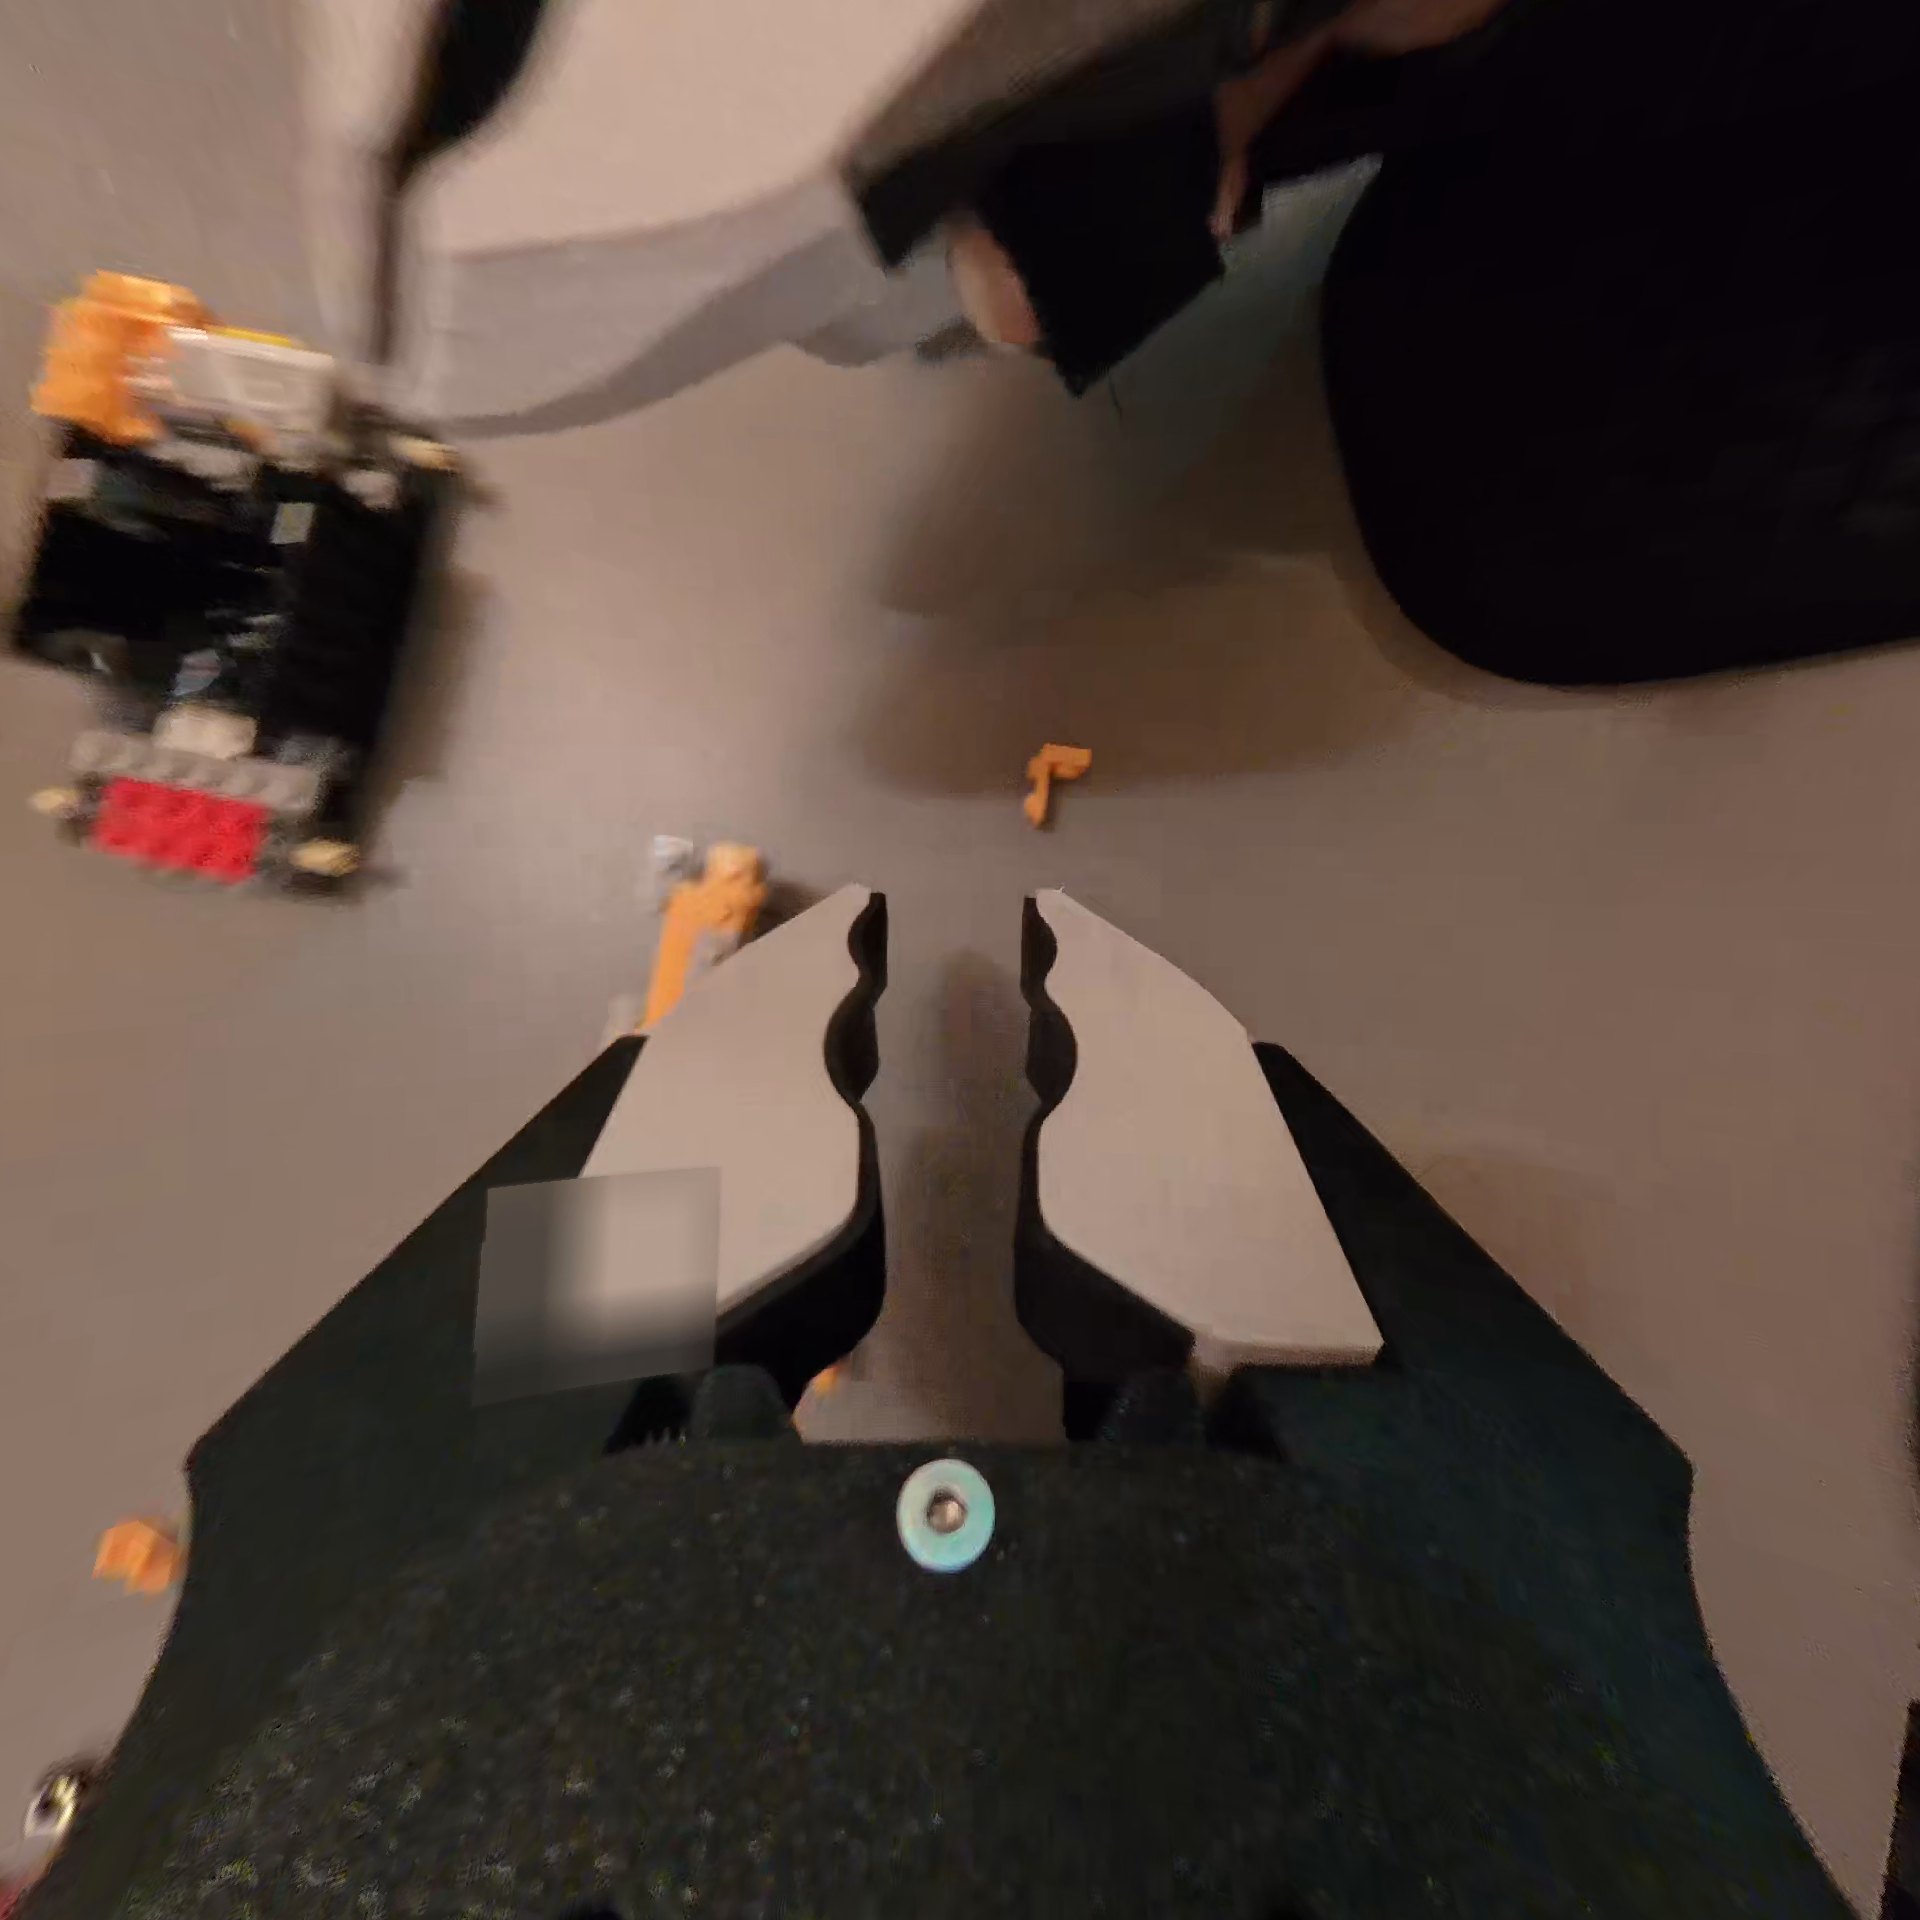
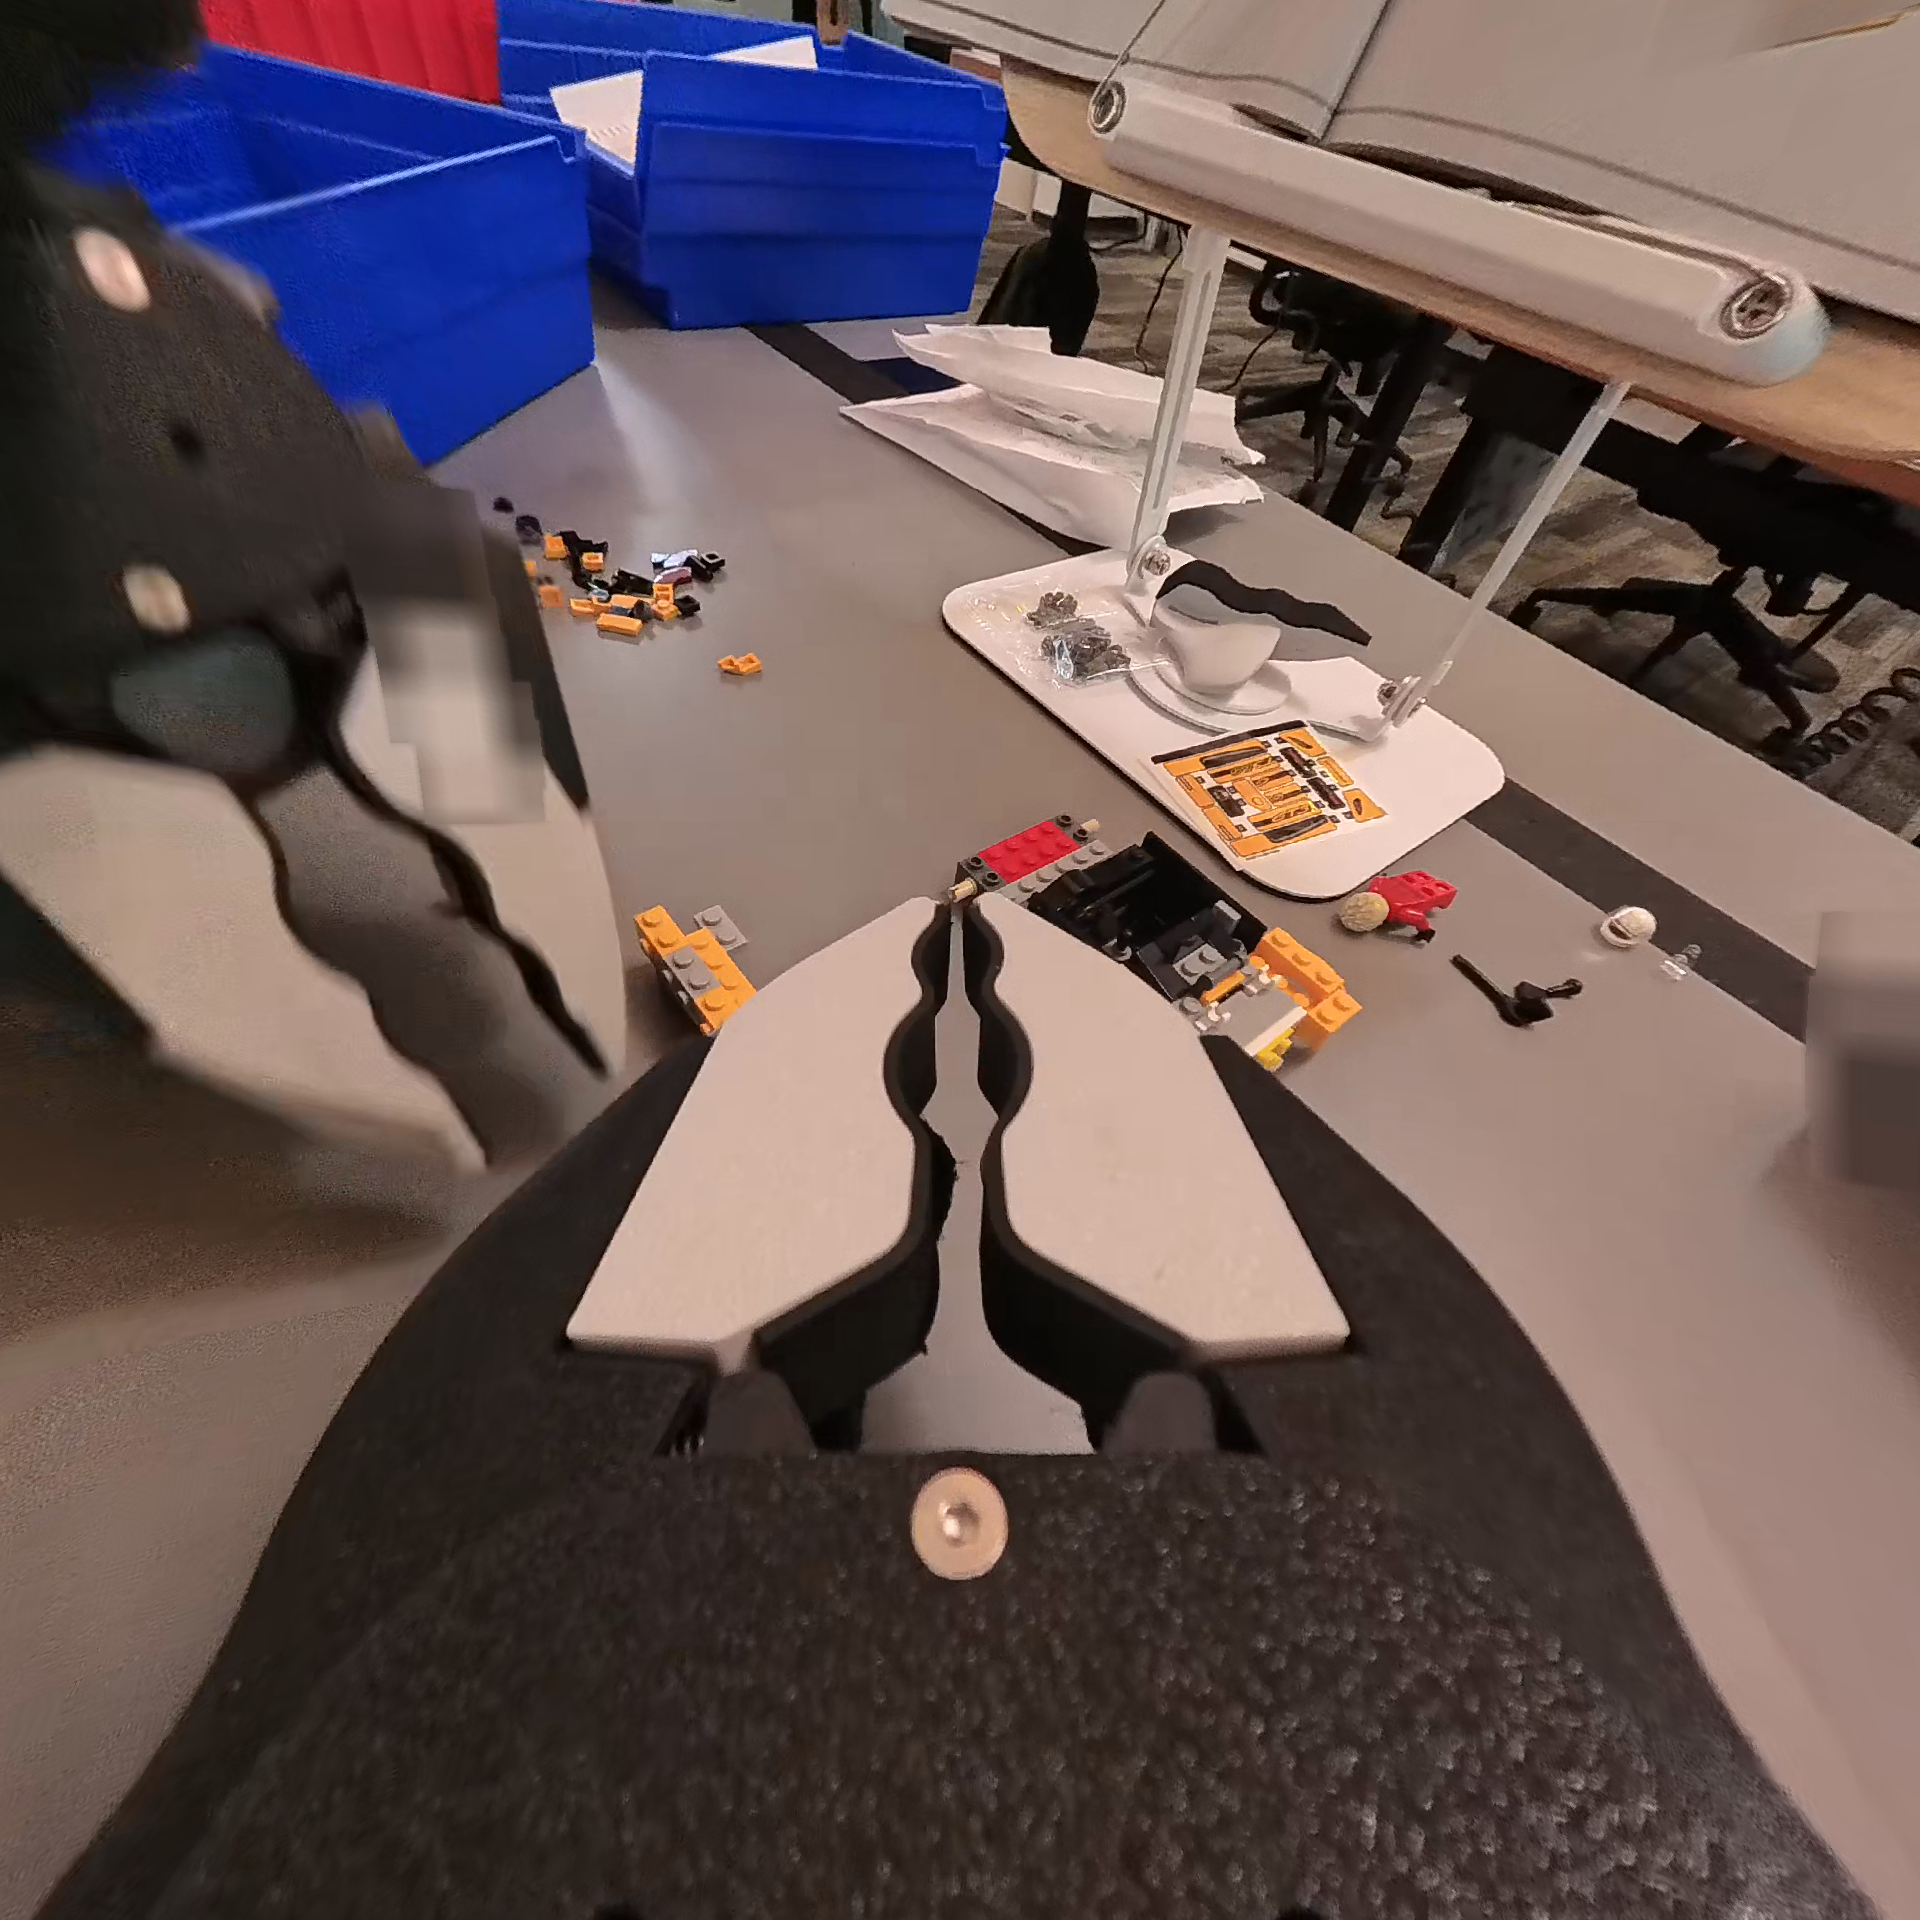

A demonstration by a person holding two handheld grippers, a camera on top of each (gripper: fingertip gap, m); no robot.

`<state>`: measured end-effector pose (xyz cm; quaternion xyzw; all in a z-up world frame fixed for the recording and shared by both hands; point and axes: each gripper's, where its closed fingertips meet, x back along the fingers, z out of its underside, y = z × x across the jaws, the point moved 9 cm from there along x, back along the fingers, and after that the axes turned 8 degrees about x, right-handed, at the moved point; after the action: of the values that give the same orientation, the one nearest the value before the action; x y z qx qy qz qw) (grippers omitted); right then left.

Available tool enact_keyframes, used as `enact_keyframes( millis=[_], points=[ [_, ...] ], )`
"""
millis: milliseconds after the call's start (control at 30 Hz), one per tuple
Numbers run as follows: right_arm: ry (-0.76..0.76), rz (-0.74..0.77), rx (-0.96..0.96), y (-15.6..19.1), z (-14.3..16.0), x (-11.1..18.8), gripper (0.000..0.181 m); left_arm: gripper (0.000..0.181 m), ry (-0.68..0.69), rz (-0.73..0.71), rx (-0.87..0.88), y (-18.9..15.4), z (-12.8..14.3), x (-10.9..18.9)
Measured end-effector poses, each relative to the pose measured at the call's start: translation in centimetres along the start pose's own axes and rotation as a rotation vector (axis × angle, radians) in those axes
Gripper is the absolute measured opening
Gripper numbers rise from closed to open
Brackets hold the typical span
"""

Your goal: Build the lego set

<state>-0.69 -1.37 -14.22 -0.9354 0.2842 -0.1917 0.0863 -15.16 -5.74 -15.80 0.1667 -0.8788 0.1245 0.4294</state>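
An orange piece [image 1: 1058, 777] is seen just above the left gripper [image 1: 954, 906], jaws apart; the right gripper [image 2: 958, 910] is nearly closed, empty.

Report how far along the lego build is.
Done: a black car base with a red plate and orange end stands on the table. In hand: nothing; the left gripper is open and empty, the right gripper nearly closed on nothing. Left: an orange-grey sub-assembly, the loose pile, the sticker sheet.
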Motion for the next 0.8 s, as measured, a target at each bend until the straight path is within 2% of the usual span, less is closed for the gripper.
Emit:
enact_keyframes(
  millis=[100,200,333,400,533,800],
  points=[
    [0.001,-0.015,0.003,0.1,0.0,0.0,0.002,0.020,-0.115,-0.037,0.101,2.2,1.7,4.5],
    [0.022,-0.070,0.011,0.5,0.3,-0.4,0.007,0.027,-0.077,-0.066,0.182,4.3,5.2,6.7],
    [0.050,-0.092,0.050,1.2,0.5,-0.9,0.014,0.033,0.003,0.021,0.181,3.9,7.2,5.0],
    [0.056,-0.090,0.062,1.4,0.5,-1.0,0.016,0.035,0.091,-0.009,0.148,3.8,7.6,3.5],
    [0.057,-0.087,0.068,1.4,0.5,-1.0,0.016,0.005,0.064,-0.031,0.127,3.6,7.0,3.2],
    [0.053,-0.096,0.072,1.5,0.5,-0.9,0.015,0.005,-0.048,0.026,0.045,2.0,5.2,2.0]
  ],
)
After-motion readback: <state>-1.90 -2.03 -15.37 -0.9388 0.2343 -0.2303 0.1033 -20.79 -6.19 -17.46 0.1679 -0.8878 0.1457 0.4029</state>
